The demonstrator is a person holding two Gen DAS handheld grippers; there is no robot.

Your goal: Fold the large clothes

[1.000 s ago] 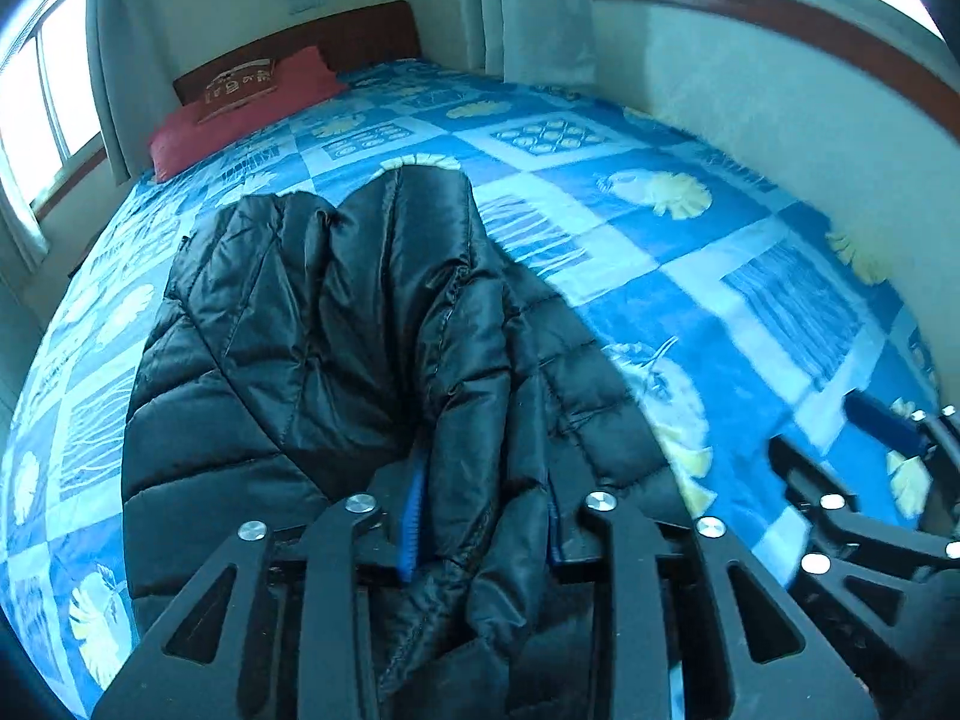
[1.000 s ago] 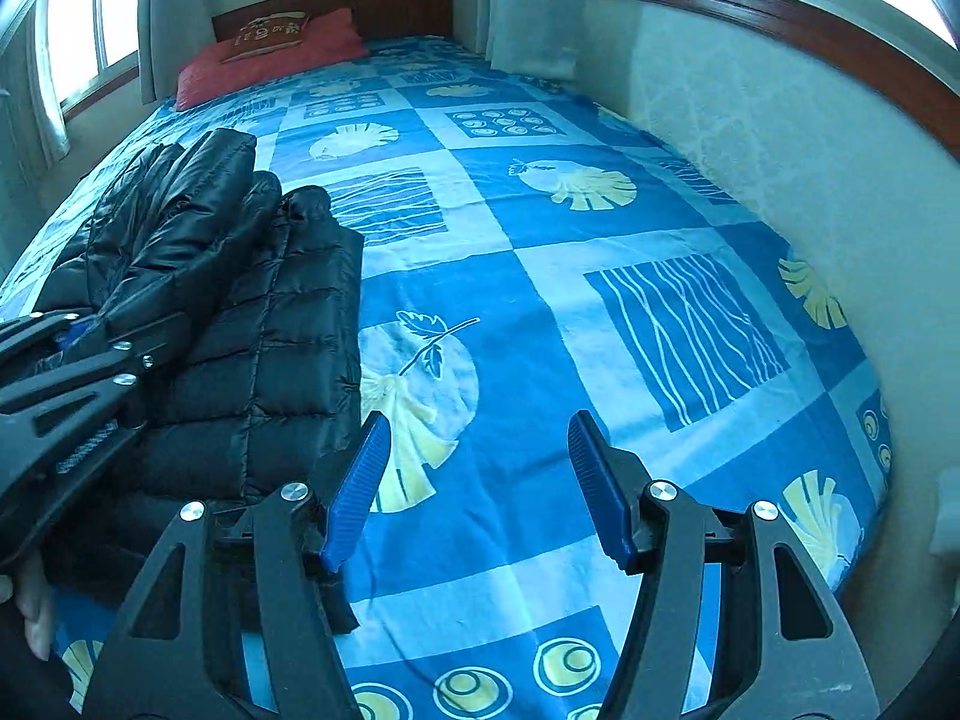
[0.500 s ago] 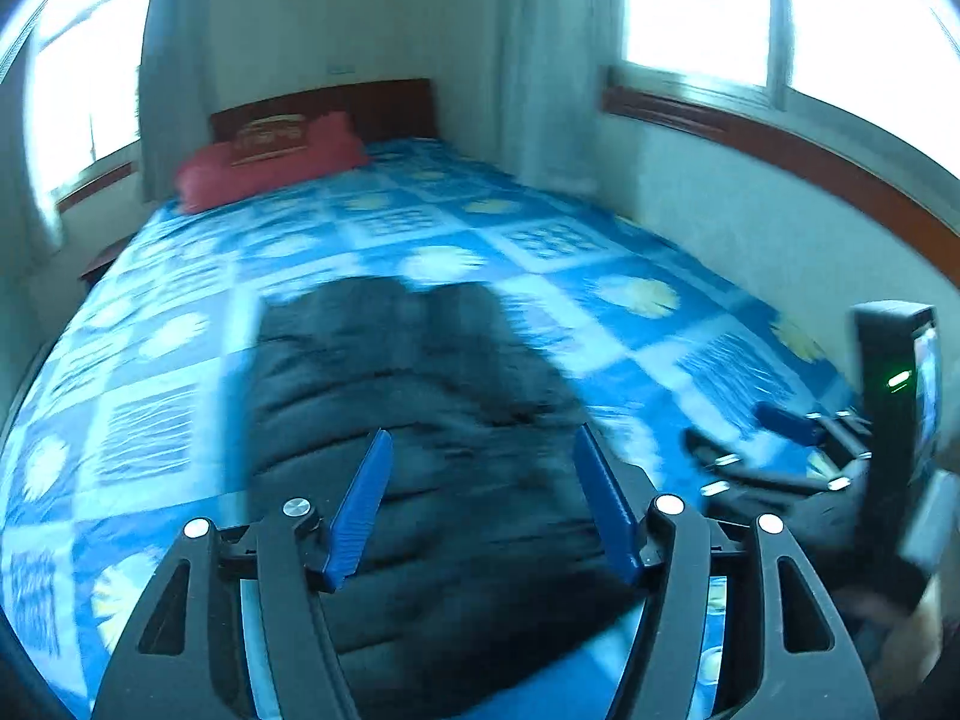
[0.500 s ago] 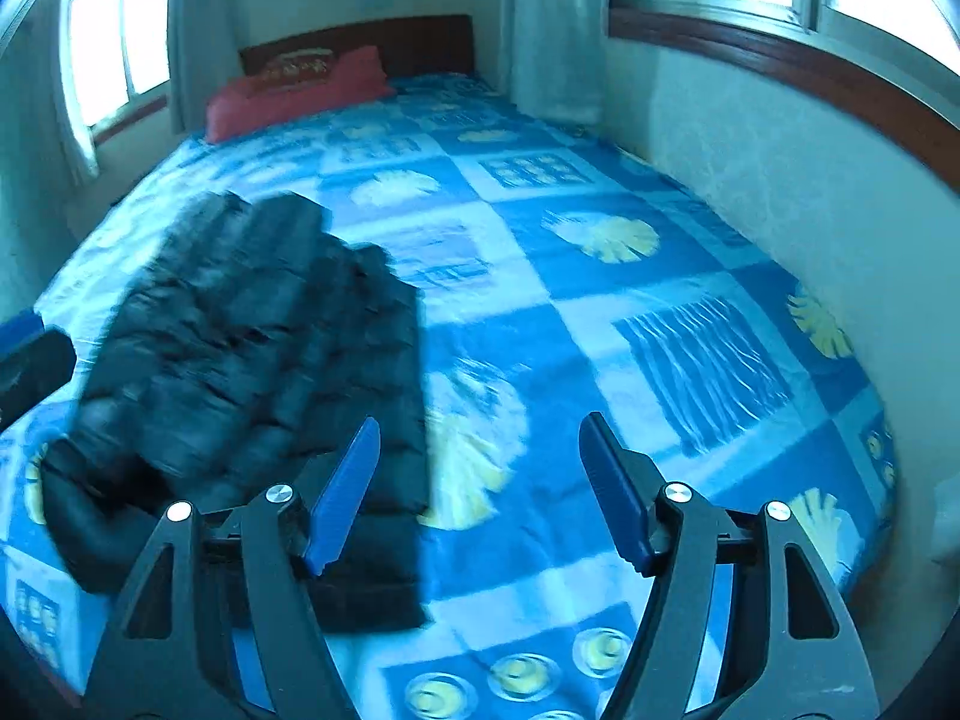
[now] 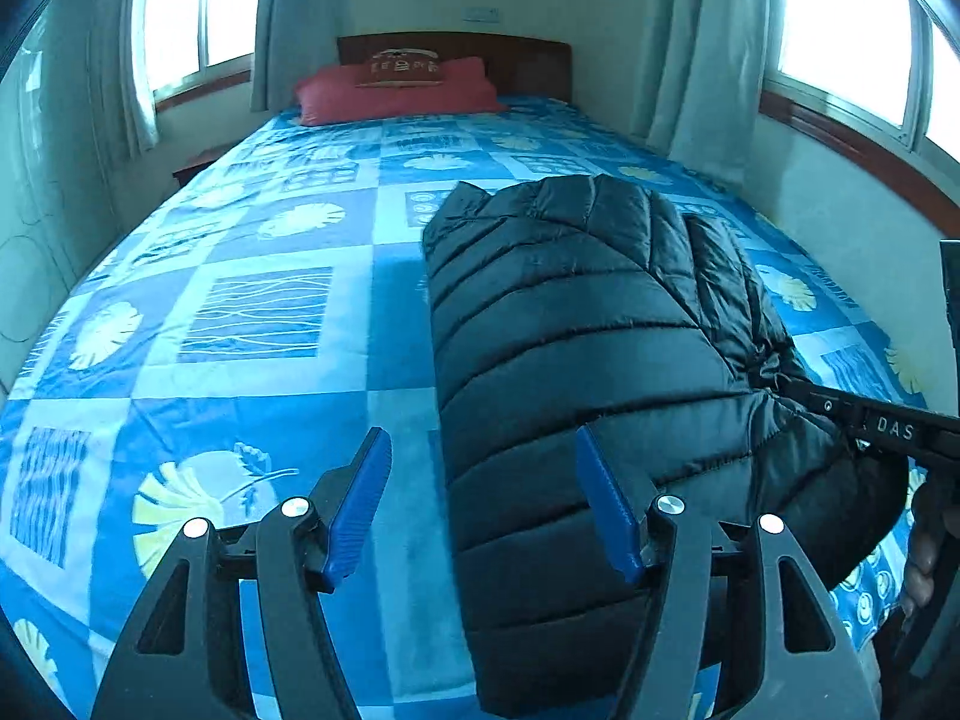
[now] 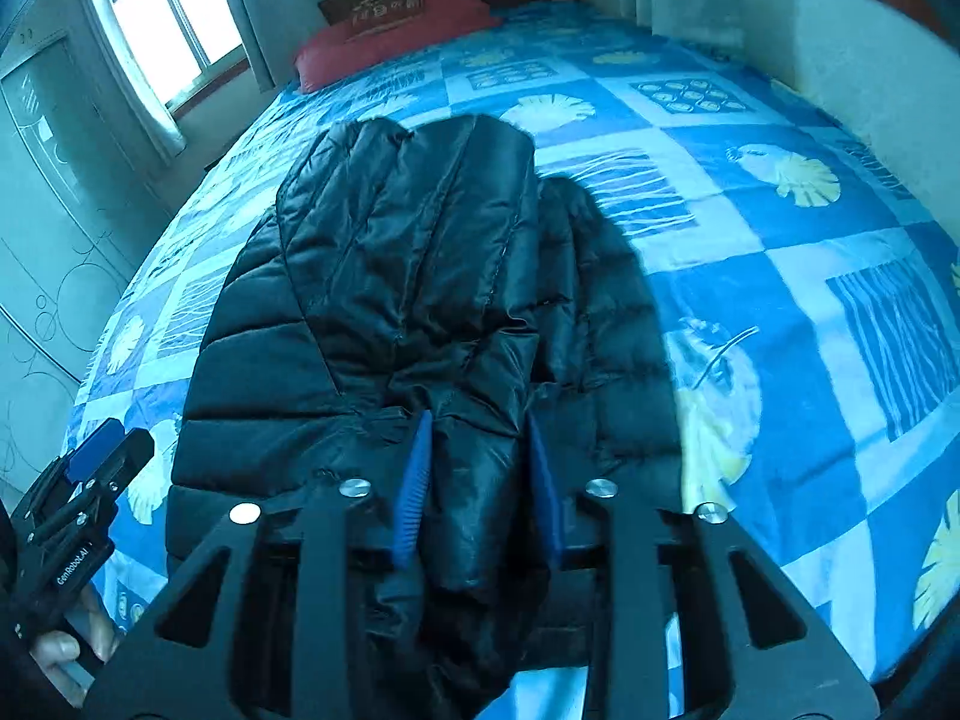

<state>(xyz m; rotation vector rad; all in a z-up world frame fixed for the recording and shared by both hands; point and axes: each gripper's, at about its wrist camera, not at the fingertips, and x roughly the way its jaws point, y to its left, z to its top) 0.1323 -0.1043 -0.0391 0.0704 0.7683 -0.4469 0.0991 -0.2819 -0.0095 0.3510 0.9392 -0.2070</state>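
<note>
Blue patterned bed (image 5: 258, 360) carries the black jacket (image 6: 420, 276) at frame centre, sleeves already folded in (the body fold remains). Right hand-held gripper (image 6: 480, 480) is closing on a jacket fold; left hand-held gripper (image 5: 480, 504) gapes empty.

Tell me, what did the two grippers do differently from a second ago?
The left gripper let go of the black puffer jacket and now stands open beside it. The right gripper, open over the bed before, is closing on a jacket fold. The jacket stays on the blue bedspread, red pillow unmoved.
</note>
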